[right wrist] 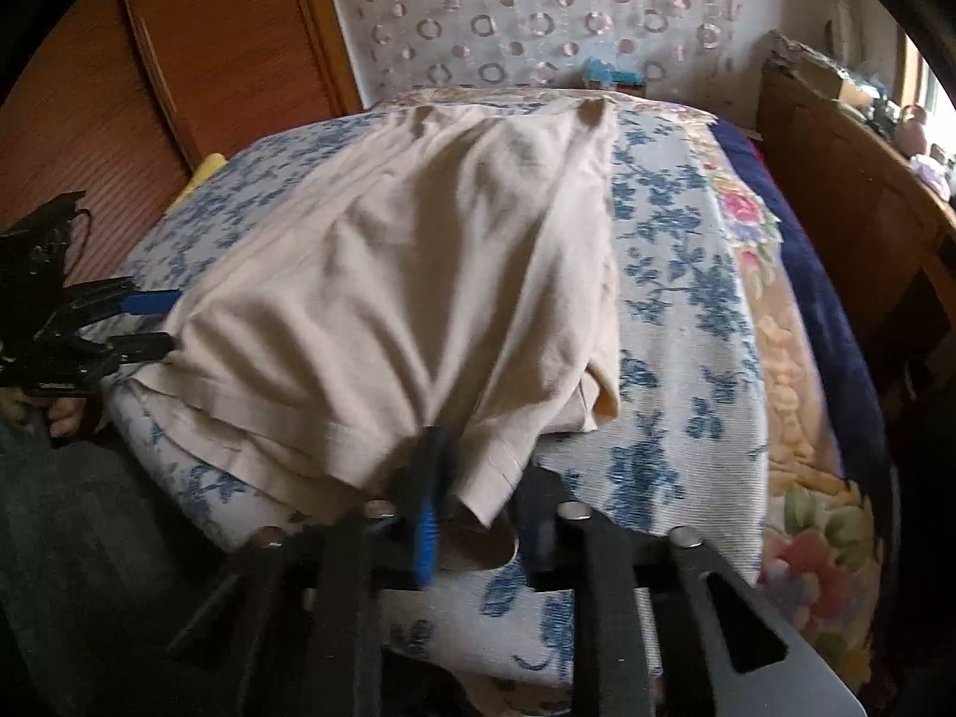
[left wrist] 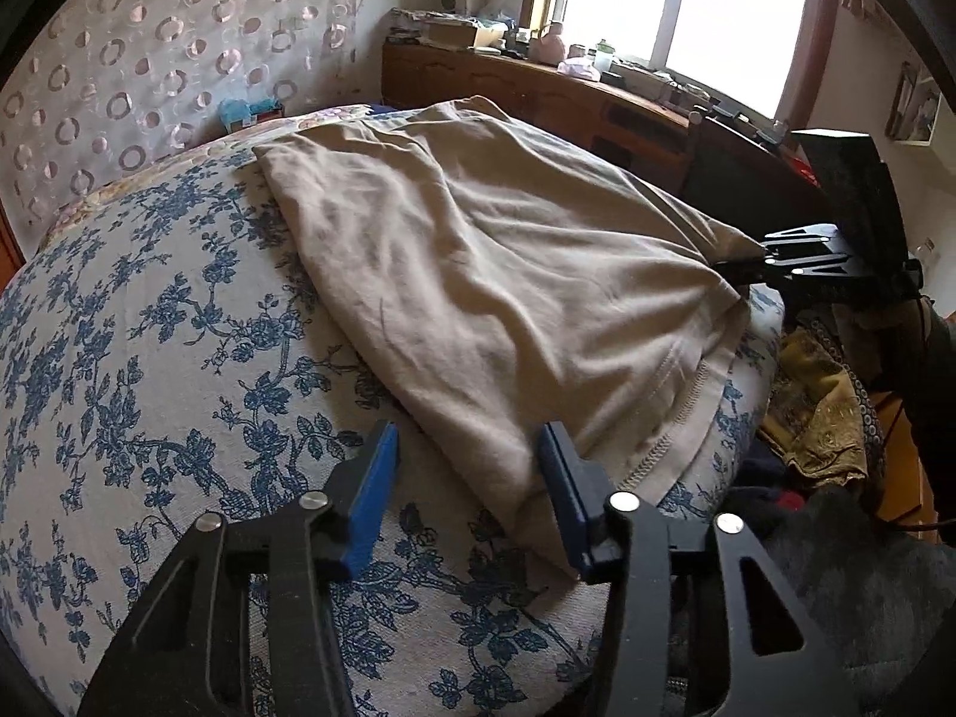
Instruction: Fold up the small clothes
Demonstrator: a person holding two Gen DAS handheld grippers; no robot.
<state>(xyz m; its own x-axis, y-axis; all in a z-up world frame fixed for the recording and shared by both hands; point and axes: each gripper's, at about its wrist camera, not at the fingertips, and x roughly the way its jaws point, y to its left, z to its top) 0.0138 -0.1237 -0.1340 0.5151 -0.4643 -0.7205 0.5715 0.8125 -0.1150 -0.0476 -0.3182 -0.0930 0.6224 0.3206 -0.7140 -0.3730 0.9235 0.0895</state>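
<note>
- Beige garment (left wrist: 478, 275): soft knit cloth, apparently a T-shirt or similar, lying in doubled layers on the blue-floral bedspread (left wrist: 149, 358); in the left wrist view it runs from 11 o'clock down to the stitched hem (left wrist: 663, 448) at 5 o'clock
- Handling, as a judgement: light, limp, no stiffness; it will sag and crease wherever unsupported, and its layers may slide apart over each other; not fragile, not slippery on the woven cover
- Best hold, as a judgement: the hem corners or a folded edge, pinching all layers together so the lower one does not trail
- Left gripper (left wrist: 469, 478): jaws spread wide, blue pads (left wrist: 376, 496) either side of the garment's near edge; the right-hand pad sits against or over the cloth, the left-hand pad over bare bedspread; nothing clamped
- Right gripper (right wrist: 466, 508): at 6 o'clock in its own view, at the hem corner; cloth drapes between its fingers, one blue pad showing and the other hidden by fabric; the left wrist view shows its tips drawn narrow on the garment's corner at 3 o'clock, so it reads as gripping that corner
- Surroundings: circle-patterned curtain (left wrist: 149, 48) at 10 o'clock, wooden dresser (left wrist: 538, 89) under the window (left wrist: 687, 0) at 1 o'clock
</note>
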